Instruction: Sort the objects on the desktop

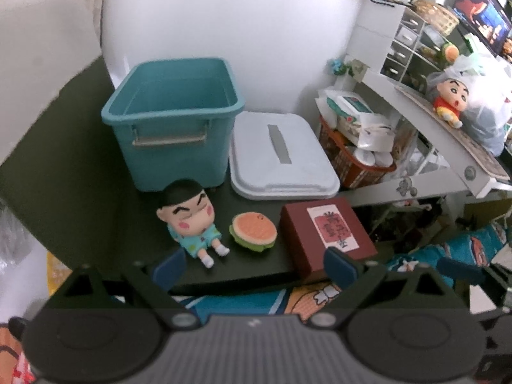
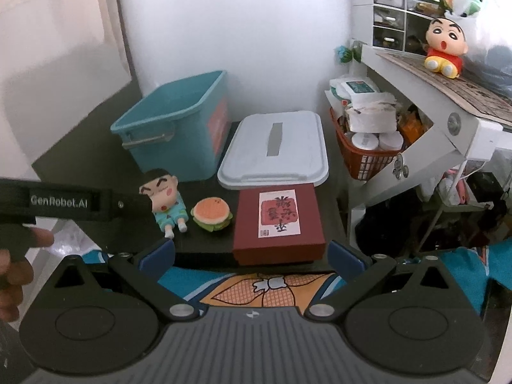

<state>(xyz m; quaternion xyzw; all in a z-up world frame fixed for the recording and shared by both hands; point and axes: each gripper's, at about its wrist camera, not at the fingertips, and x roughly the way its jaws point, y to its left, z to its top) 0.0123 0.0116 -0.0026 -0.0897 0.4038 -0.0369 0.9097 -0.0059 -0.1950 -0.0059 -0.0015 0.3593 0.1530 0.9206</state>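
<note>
On the dark table [image 1: 80,166] stand an empty teal bin [image 1: 172,118] and, to its right, its white lid [image 1: 281,156] lying flat. In front lie a cartoon boy figurine [image 1: 192,220], a toy burger [image 1: 252,232] and a maroon box [image 1: 326,233] with a red-and-white label. My left gripper [image 1: 255,270] hovers open and empty at the table's front edge, facing the burger. In the right wrist view the figurine [image 2: 163,204], burger [image 2: 211,214] and box [image 2: 278,224] sit just ahead of my right gripper [image 2: 252,256], which is open, empty and centred on the box.
An orange basket [image 2: 368,160] of paper rolls and a white desk shelf [image 2: 425,121] with a plush doll [image 2: 444,51] stand to the right. A teal patterned cloth [image 2: 256,284] lies below the table edge. A hand [image 2: 16,256] holds the labelled black housing [image 2: 64,203] at the left.
</note>
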